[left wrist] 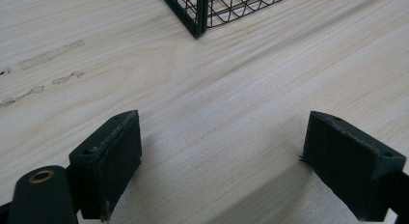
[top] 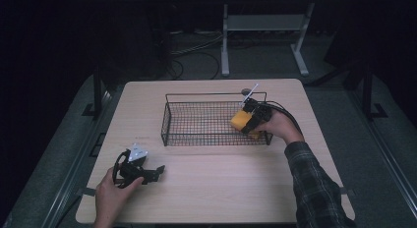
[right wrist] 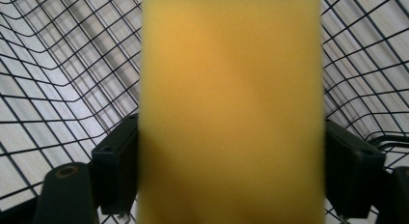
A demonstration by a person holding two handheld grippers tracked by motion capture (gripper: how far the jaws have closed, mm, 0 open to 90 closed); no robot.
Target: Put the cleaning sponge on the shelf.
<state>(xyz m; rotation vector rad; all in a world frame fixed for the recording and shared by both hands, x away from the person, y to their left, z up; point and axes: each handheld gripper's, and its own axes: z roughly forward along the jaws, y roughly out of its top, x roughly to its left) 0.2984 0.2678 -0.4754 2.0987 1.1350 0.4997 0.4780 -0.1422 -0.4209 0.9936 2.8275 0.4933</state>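
Up close, the yellow block [right wrist: 231,108] blurs, hiding much of the basket [right wrist: 72,64]. The right claw [right wrist: 231,175] clamps it; the left claw [left wrist: 212,161] gapes empty over the bench [left wrist: 217,89].

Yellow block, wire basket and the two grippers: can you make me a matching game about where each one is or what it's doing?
Things:
1. yellow block
2. wire basket
3. left gripper
4. right gripper

States:
A. black mesh, standing on the table
B. jaws wide apart over bare wood
C. squeezed between two black jaws
D. holding something at the basket's right end

Pairs: 1-C, 2-A, 3-B, 4-D
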